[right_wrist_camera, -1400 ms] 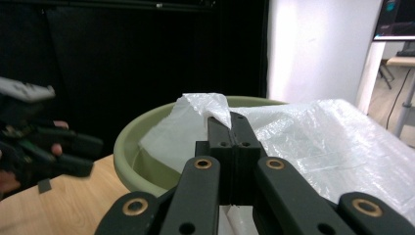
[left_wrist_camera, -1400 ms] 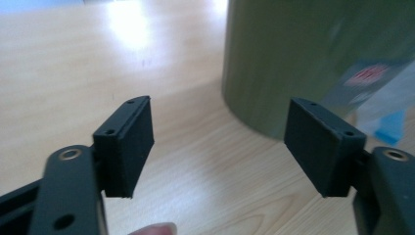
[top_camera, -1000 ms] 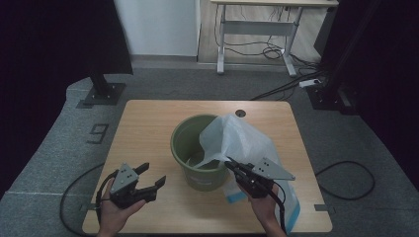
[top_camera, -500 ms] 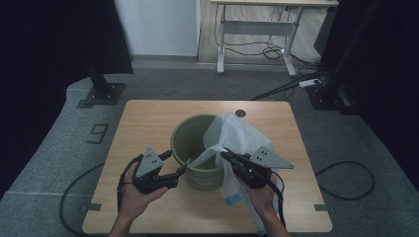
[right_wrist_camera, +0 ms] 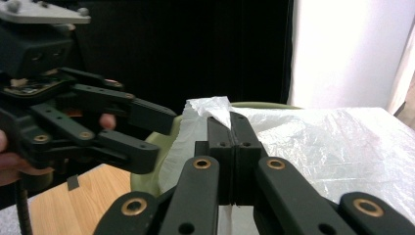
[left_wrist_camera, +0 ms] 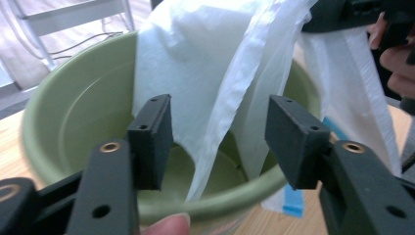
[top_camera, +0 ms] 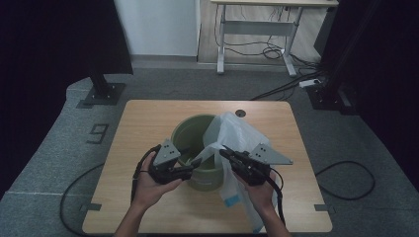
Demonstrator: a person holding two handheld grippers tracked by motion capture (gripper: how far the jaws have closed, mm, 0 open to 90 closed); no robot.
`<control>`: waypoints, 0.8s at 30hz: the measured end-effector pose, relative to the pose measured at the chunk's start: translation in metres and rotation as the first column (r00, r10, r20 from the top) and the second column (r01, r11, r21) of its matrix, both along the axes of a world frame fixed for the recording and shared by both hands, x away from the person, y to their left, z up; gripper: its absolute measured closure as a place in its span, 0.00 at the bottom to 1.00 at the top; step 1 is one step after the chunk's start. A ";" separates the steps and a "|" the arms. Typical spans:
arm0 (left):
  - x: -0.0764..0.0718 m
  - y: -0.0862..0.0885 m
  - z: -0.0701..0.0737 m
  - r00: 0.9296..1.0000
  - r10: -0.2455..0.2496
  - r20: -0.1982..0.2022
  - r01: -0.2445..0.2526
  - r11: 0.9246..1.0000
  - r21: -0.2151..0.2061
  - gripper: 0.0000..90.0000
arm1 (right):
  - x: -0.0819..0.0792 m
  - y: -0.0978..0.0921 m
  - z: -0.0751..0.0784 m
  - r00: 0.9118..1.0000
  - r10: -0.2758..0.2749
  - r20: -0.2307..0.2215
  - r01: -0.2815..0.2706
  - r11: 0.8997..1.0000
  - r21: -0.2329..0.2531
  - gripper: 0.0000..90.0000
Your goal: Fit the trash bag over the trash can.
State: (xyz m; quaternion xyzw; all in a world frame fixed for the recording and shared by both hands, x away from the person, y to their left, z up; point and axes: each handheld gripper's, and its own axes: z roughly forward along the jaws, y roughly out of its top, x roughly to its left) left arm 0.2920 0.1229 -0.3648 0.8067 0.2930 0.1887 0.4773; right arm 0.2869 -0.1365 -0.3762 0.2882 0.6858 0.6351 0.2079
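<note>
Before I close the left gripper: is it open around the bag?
Open: the left gripper jaws stand apart, a bag fold between them.

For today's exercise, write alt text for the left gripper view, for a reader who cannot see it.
The left gripper, its two black jaws open, faces a twisted strip of a white plastic bag that hangs into a green bucket. Wooden table shows beside the bucket.

The bucket (top_camera: pixel 197 148) stands near the middle of the table (top_camera: pixel 148 118), with the bag (top_camera: pixel 237 138) draped over its right rim, partly inside and partly hanging down outside. The left gripper (top_camera: pixel 193 170) sits at the bucket's near-left rim, and the right gripper (top_camera: pixel 225 153) lies just right of it, against the bag.
</note>
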 end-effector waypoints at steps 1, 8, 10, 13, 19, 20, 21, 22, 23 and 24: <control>0.002 -0.002 0.001 1.000 -0.008 -0.004 0.008 1.000 0.008 0.59 | -0.001 0.000 0.000 1.000 0.002 -0.002 -0.002 1.000 0.006 0.98; 0.015 -0.004 -0.005 0.998 -0.029 -0.057 0.027 0.999 -0.045 0.83 | 0.000 -0.001 -0.002 1.000 0.014 -0.016 -0.013 1.000 0.019 0.97; 0.017 -0.003 -0.009 0.998 -0.027 -0.060 0.023 0.998 -0.058 0.90 | 0.000 -0.001 -0.004 1.000 0.013 -0.019 -0.012 1.000 0.023 0.97; 0.017 -0.001 -0.010 0.998 -0.010 -0.067 0.006 0.998 -0.067 0.97 | -0.002 -0.002 -0.007 1.000 0.019 -0.020 -0.019 1.000 0.022 0.94; 0.020 0.004 -0.010 0.995 0.017 -0.099 -0.025 0.996 -0.082 1.00 | -0.009 -0.005 -0.009 0.999 0.030 -0.021 -0.029 0.999 0.033 0.77; 0.020 0.005 -0.010 0.994 0.029 -0.101 -0.037 0.996 -0.079 1.00 | -0.015 -0.007 -0.011 0.999 0.031 -0.027 -0.030 0.998 0.046 0.67; 0.021 0.006 -0.010 0.994 0.040 -0.104 -0.048 0.996 -0.078 1.00 | -0.015 -0.007 -0.011 0.999 0.031 -0.027 -0.030 0.998 0.046 0.67; 0.021 0.008 -0.010 0.993 0.046 -0.108 -0.055 0.995 -0.082 1.00 | -0.019 -0.009 -0.012 0.999 0.027 -0.026 -0.026 0.998 0.052 0.64; 0.021 0.010 -0.010 0.993 0.052 -0.110 -0.061 0.995 -0.083 1.00 | -0.023 -0.011 -0.014 0.999 0.024 -0.024 -0.023 0.998 0.055 0.61; 0.021 0.011 -0.010 0.992 0.058 -0.111 -0.067 0.994 -0.081 1.00 | -0.033 -0.017 -0.020 1.000 -0.011 -0.005 0.011 0.999 0.046 0.55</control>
